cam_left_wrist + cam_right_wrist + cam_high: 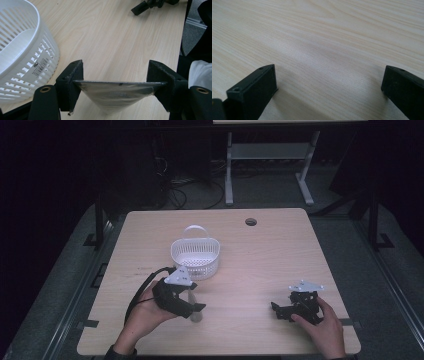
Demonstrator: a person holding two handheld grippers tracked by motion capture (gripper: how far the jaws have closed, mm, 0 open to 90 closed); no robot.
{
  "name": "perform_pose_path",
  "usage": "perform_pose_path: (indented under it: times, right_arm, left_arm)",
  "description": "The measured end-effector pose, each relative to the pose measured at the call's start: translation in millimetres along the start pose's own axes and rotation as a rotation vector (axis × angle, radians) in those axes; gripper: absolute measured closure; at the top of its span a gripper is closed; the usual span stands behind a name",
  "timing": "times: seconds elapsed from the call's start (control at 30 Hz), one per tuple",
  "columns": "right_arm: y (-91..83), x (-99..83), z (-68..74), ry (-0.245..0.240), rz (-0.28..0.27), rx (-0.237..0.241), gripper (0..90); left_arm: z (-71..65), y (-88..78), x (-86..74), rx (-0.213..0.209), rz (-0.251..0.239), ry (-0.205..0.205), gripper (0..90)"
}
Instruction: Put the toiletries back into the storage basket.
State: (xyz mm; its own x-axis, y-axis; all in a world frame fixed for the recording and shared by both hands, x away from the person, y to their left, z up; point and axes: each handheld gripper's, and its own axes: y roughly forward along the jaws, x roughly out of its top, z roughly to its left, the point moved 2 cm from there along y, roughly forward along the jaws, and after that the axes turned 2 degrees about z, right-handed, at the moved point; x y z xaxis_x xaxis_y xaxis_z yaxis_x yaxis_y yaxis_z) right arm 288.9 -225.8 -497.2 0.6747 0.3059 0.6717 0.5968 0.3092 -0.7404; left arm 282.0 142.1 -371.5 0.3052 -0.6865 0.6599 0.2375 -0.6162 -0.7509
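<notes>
- Left gripper (113,82): jaws clamped on a flat, thin piece (115,96), one black jaw at each of its side edges; the jaws stand fairly wide because the piece spans the gap.
- Flat piece: grey and glossy, semi-transparent in look, with a straight top edge running jaw to jaw and sides tapering to a rounded lower end, so it shows as an inverted wedge. Dark specks along the top edge. What it is made of cannot be told. In the high view it shows as a pale grey shape (192,306) under the gripper's tip, just above the table (270,255).
- White basket (22,55): slotted plastic, oval, with a barcode label on its wall; just beside the left jaw, on its outer side. The high view shows its thin hoop handle upright, just beyond the left gripper (195,306).
- Right gripper (329,80): jaws spread wide, nothing between them, bare pale wood ahead. In the high view it (278,310) rests low on the table in the right hand (325,327), well apart from the left gripper.
</notes>
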Motion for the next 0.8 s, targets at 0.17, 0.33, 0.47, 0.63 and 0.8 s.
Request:
perform_pose_path:
  times: [0.17, 0.33, 0.47, 0.63, 0.8]
  right_arm:
    - [0.0, 0.0, 0.0, 0.0, 0.0, 0.0, 0.0]
    - [0.0, 0.0, 0.0, 0.0, 0.0, 0.0, 0.0]
    - [-0.1, 0.0, 0.0, -0.001, 0.0, 0.001, 0.0]
    - [-0.1, 0.0, -0.1, -0.001, 0.0, 0.001, 0.0]
    - [-0.1, 0.0, -0.1, -0.001, 0.0, 0.0, 0.0]
  left_arm:
    - [2.5, -5.7, 1.2, 0.003, -0.004, -0.009, 29.3]
    - [5.7, -11.9, 3.0, 0.008, -0.006, -0.015, 29.3]
    - [8.3, -16.1, 3.8, 0.007, -0.008, -0.027, 29.3]
    - [12.1, -21.6, 3.2, 0.017, -0.017, -0.041, 29.3]
    - [16.5, -28.2, 1.5, 0.021, -0.019, -0.048, 29.3]
